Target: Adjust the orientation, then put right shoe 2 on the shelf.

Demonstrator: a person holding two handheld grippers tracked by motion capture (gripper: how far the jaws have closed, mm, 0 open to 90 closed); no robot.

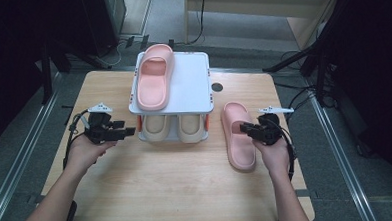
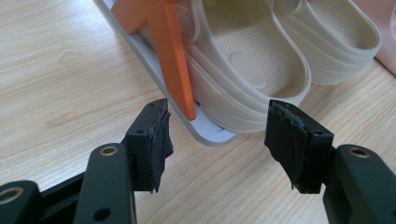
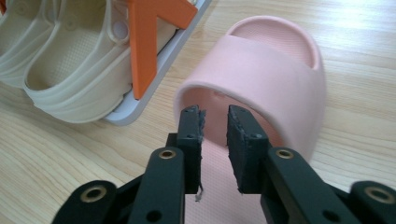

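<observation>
1. My right gripper (image 1: 249,128) sits over the pink slipper on the table (image 1: 237,136), on the right half of the wooden table (image 1: 162,187), just right of the white shoe rack (image 1: 193,85).
2. Right gripper view: my right gripper (image 3: 215,122) has its jaws parted by a narrow gap – nothing pinched between them, pads not pressing on anything. Released.
3. The same pink slipper on the table (image 3: 261,79) lies straight ahead of those fingertips – its strap arches just beyond and above them, its footbed runs under them. Cannot tell if a pad brushes the strap edge.
4. My left gripper (image 1: 126,130) hangs left of the rack's lower shelf, pointing at it.
5. Left gripper view: my left gripper (image 2: 217,128) has its jaws spread wide, empty. The rack's base corner and an orange rack leg (image 2: 173,60) sit just ahead between them, not touched.
6. Two beige slippers (image 1: 177,126) rest side by side on the lower shelf.
7. A second pink slipper (image 1: 154,77) lies on the rack's top shelf, left side, well apart from both grippers.
</observation>
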